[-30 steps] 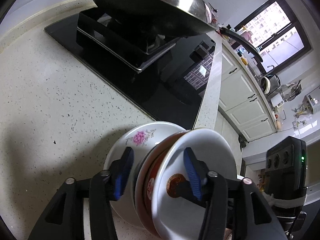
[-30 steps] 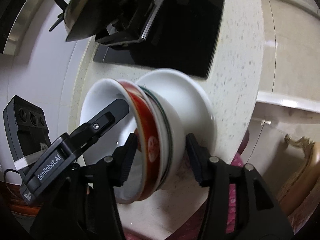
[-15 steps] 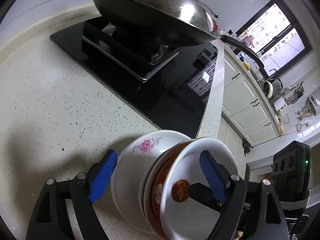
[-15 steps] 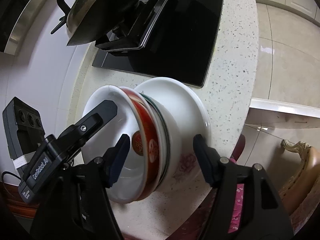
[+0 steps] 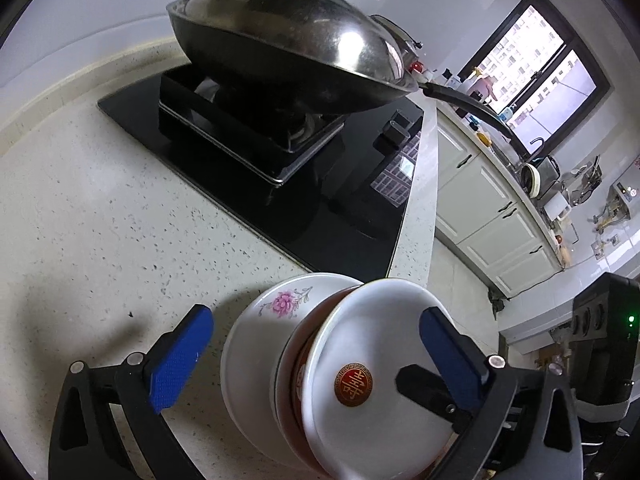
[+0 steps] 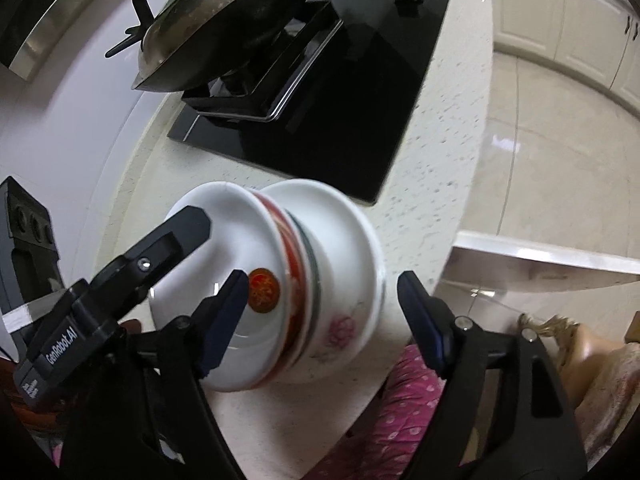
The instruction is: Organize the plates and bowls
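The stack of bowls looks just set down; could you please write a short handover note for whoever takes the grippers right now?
Left gripper: open, fingers either side of the stack, not touching.
Right gripper: open too, straddling it from the opposite side.
Bowl stack: sits on the speckled countertop near its front edge, in front of the black hob with the wok. White floral bowl at the bottom, red-banded bowl in the middle, white bowl with the red medallion on top.
Done: three bowls nested.
Left: back both grippers away; no other dishes in view.
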The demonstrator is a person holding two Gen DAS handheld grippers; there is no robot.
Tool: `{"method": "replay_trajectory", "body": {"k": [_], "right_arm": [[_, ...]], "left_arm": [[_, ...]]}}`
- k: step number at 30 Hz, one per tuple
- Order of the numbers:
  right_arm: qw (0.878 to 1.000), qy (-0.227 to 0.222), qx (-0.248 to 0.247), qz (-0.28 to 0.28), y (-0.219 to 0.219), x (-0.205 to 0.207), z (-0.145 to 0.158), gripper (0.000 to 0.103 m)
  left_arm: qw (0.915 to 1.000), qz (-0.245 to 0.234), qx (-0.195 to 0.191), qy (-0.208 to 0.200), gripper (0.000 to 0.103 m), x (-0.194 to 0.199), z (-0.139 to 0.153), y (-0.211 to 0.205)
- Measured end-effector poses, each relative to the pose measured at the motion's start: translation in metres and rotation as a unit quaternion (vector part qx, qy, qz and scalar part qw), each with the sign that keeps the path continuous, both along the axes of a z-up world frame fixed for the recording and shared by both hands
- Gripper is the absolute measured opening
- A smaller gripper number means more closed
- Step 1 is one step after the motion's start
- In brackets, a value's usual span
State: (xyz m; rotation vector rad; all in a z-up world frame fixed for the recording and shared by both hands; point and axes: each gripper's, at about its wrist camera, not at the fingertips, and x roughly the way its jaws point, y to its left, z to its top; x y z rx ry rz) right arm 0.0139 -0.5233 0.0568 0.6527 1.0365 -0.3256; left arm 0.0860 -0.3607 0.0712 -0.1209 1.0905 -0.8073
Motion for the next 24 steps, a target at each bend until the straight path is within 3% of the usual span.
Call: {"method": "replay_trajectory", "body": {"k": [4, 7, 11, 14, 18, 21, 22, 24], "right_arm": [[1.000, -0.010, -0.030, -0.004, 0.000, -0.007, 0.010, 0.079], [0.997, -0.029, -0.066, -0.006, 0.003, -0.016, 0.023, 0.079], [0.991, -0.066, -0.114, -0.001, 0.015, -0.032, 0.040, 0.080], [0.984, -0.092, -0.151, 0.008, 0.030, -0.050, 0.047, 0.081], [0.961, -0.144, -0.234, 0.013, 0.057, -0.085, 0.058, 0.083], [0.933, -0.174, -0.316, 0.006, 0.082, -0.114, 0.062, 0.087], [0.916, -0.185, -0.356, 0.006, 0.094, -0.125, 0.061, 0.089], [0.901, -0.192, -0.388, 0.010, 0.104, -0.133, 0.055, 0.097]], "left_arm": [[0.9996, 0.013, -0.011, -0.024, 0.103, -0.003, 0.010, 0.007], [0.9971, 0.017, -0.010, -0.074, 0.103, -0.012, 0.027, 0.015], [0.9837, 0.016, 0.022, -0.178, 0.103, -0.039, 0.054, 0.027], [0.9767, 0.013, 0.030, -0.212, 0.103, -0.060, 0.062, 0.041], [0.9715, 0.030, 0.047, -0.230, 0.103, -0.087, 0.062, 0.062], [0.9657, 0.053, 0.068, -0.245, 0.103, -0.108, 0.056, 0.078], [0.9653, 0.052, 0.067, -0.247, 0.103, -0.113, 0.053, 0.082], [0.9683, 0.043, 0.063, -0.238, 0.103, -0.120, 0.044, 0.088]]}}
